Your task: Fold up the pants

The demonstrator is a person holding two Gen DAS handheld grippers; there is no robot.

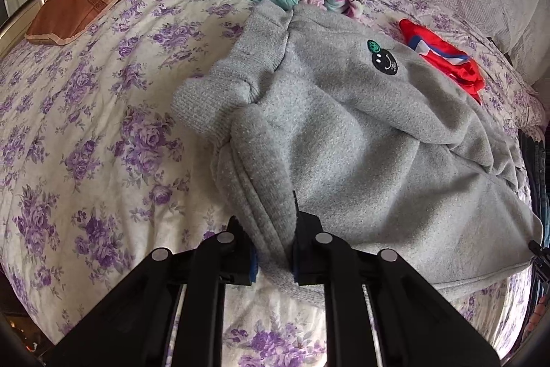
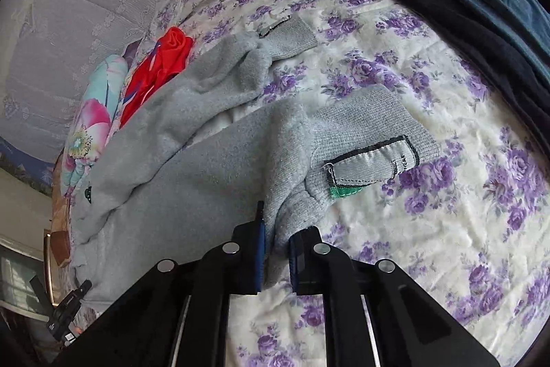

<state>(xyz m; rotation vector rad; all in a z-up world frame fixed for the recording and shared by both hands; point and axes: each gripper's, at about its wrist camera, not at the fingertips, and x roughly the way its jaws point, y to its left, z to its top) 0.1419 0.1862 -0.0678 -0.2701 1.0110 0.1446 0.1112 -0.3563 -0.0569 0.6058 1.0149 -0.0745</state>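
Left wrist view has the grey pants (image 1: 343, 133) sprawled mid-frame on the floral bedspread (image 1: 86, 126), left gripper (image 1: 275, 250) and right gripper (image 2: 276, 250) each clamped on fabric, so uneven pulling could skew the fold.

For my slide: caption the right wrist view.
Right gripper shut on grey pants near a labelled cuff, on a floral bedspread.

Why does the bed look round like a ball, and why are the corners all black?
Left wrist view: the fisheye lens bulges the flowery bedspread and blacks out the corners; daylight is soft, the gray pants sharp. Right wrist view: same curved bending, the left tool looks tiny at the edge.
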